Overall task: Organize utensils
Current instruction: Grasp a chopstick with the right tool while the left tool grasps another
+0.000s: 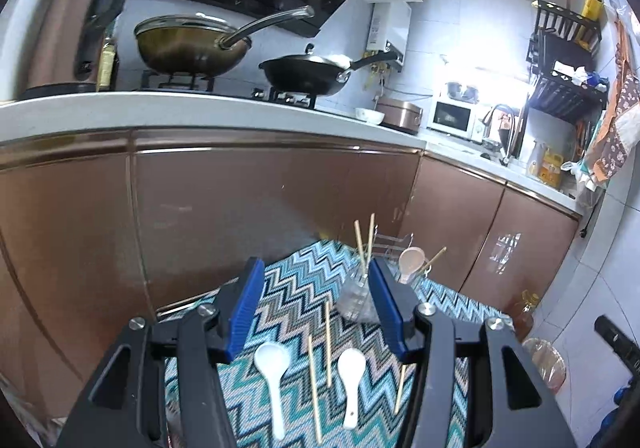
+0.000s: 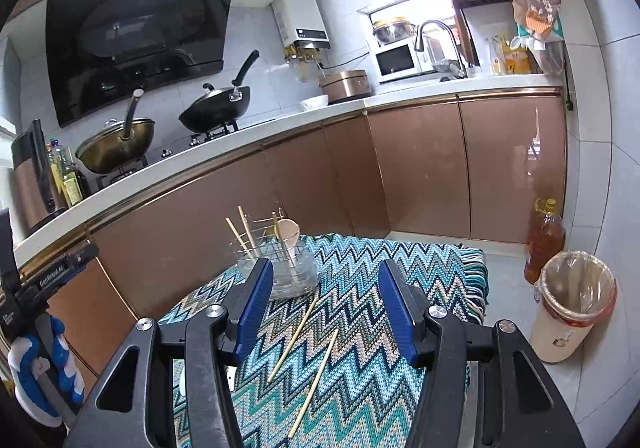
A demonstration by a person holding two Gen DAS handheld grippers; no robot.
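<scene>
Left claw [image 1: 316, 304]: jaws spread wide, nothing between the blue pads [image 1: 244, 312]. It hangs above a table covered with a zigzag cloth [image 1: 296, 288] in blue, teal and cream.

Right claw [image 2: 326, 302]: jaws likewise spread wide, holding nothing, above the same cloth [image 2: 360, 288].

Loose utensils, left wrist view:
- Two white spoons lie flat on the cloth, bowls pointing away from the camera. One spoon [image 1: 272, 380] lies nearer the left finger; the other spoon [image 1: 351, 384] lies nearer the right finger.
- Two chopsticks lie between the spoons, roughly parallel, apart from each other: a long chopstick [image 1: 314, 388] and a shorter-looking chopstick [image 1: 328, 344].
- A third chopstick [image 1: 400, 388] lies beside the right finger, partly hidden by it.

Loose utensils, right wrist view:
- Two chopsticks lie between the fingers, both slanting up to the right: upper stick [image 2: 294, 340], lower stick [image 2: 314, 382].
- A white piece [image 2: 231, 378] shows behind the left finger; it is probably a spoon, but too little is visible to confirm.

Holder: a clear holder with a wire frame [image 2: 280, 268] stands upright at the far end of the cloth, near the brown cabinet doors [image 2: 420, 168]. It contains upright chopsticks [image 2: 244, 232] and a beige spoon [image 2: 289, 234], bowl up. In the left wrist view the holder [image 1: 356, 296] sits just beside the right finger, with the beige spoon [image 1: 411, 262] behind it.

Surroundings: a bin with a plastic liner [image 2: 572, 300] and a bottle of oil [image 2: 544, 240] stand on the floor to the right.
</scene>
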